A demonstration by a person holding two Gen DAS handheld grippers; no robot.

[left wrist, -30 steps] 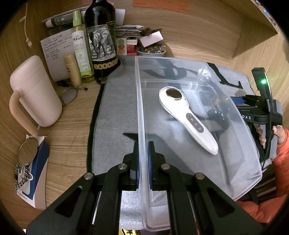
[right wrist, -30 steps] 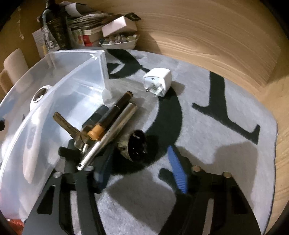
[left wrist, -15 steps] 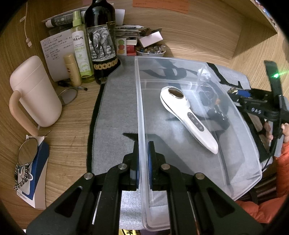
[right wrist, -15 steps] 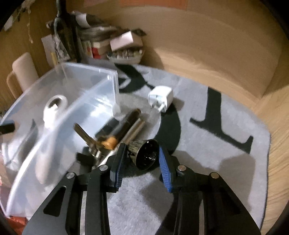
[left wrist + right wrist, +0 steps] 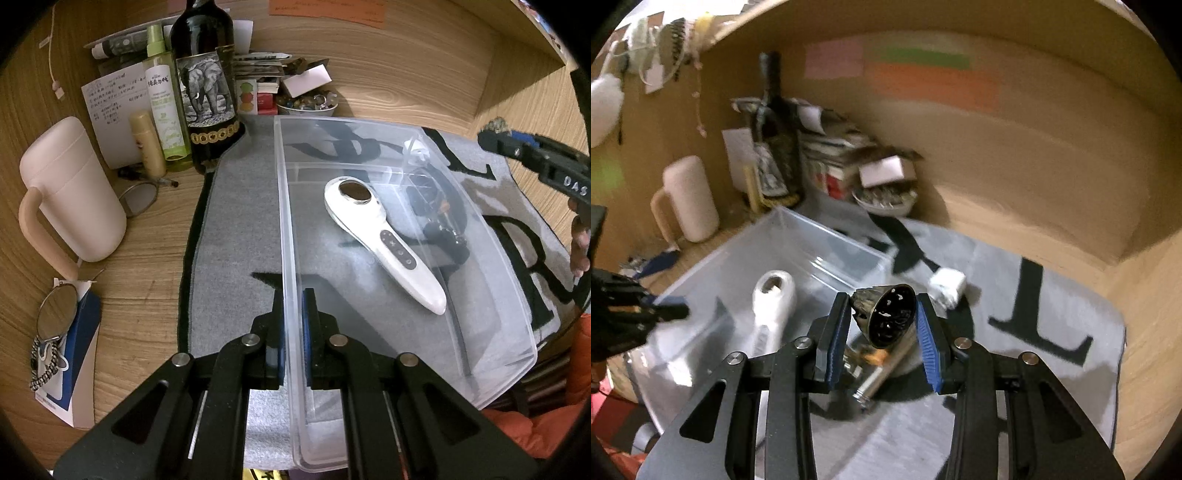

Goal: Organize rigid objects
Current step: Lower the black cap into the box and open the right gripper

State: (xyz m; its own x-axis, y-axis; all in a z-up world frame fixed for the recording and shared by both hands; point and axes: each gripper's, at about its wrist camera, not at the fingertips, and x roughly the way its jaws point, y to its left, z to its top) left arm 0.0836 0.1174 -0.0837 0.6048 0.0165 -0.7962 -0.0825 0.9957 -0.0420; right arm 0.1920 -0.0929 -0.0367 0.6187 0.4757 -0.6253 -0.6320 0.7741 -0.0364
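My left gripper is shut on the near left wall of a clear plastic bin on the grey mat. A white handheld device lies inside the bin. My right gripper is shut on a dark bronze bell-shaped piece, holding it in the air beside the bin's far corner. Below it on the mat lie a metal tube and pens and a white plug adapter. The right gripper also shows at the upper right of the left wrist view.
A pink jug, a dark bottle, a green spray bottle and a bowl of beads crowd the back left. A round mirror lies at the left. Wooden walls close in behind and to the right.
The right gripper closed on the bell-shaped piece and lifted it off the mat, tilting upward. The left gripper kept still on the bin wall.
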